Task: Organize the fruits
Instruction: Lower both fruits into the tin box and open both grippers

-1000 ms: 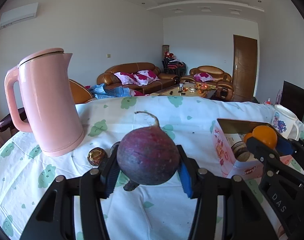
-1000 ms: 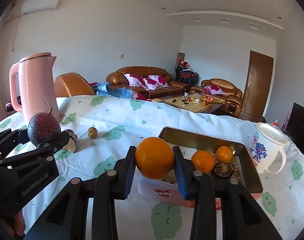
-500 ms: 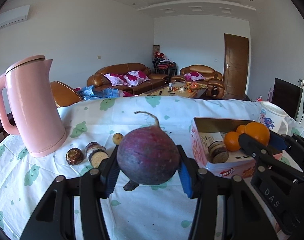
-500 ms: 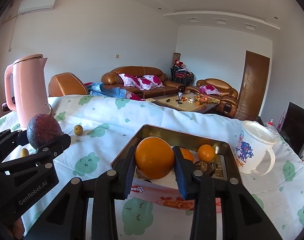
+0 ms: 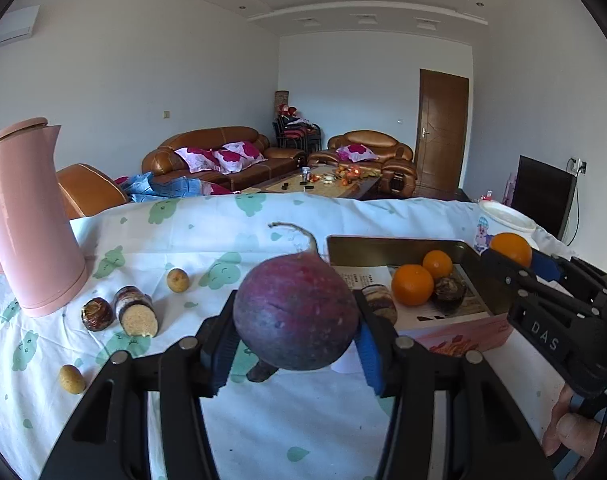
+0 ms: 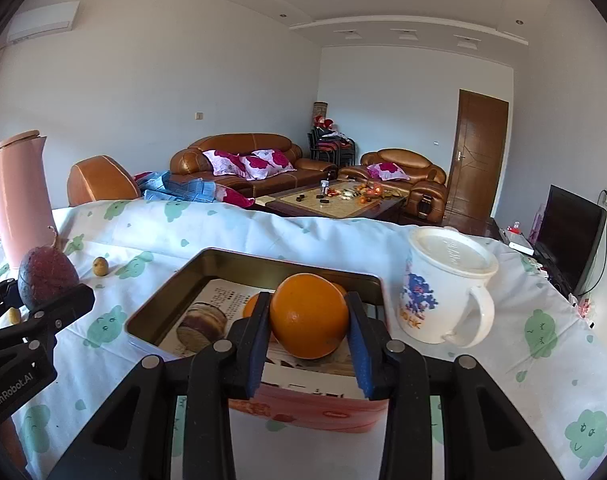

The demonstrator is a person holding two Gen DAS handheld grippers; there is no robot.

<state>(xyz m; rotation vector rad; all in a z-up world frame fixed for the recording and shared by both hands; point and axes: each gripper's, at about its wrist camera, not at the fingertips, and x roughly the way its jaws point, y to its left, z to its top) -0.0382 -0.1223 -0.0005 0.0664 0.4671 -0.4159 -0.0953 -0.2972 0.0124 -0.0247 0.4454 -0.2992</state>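
Note:
My left gripper (image 5: 295, 344) is shut on a round dark purple fruit (image 5: 295, 312) with a curled stem, held above the tablecloth just left of the pink tin box (image 5: 463, 334). In the right wrist view my right gripper (image 6: 309, 332) is shut on an orange (image 6: 309, 316) over the near end of the tin box (image 6: 167, 300). Inside the box lie two small oranges (image 5: 412, 284) and a dark brown fruit (image 5: 449, 290). The left gripper with its purple fruit (image 6: 45, 278) shows at the left edge of the right wrist view.
A pink kettle (image 5: 27, 216) stands at the left. Near it lie a brown fruit (image 5: 97, 314), a cut brown piece (image 5: 135, 312) and two small yellow fruits (image 5: 177, 280). A white lidded mug (image 6: 443, 288) stands right of the box. A person's fingers (image 5: 571, 428) hold the right gripper.
Both grippers have shifted right across the table with their fruits. The box now sits closer under the right gripper, and the kettle has slid toward the left edge of both views.

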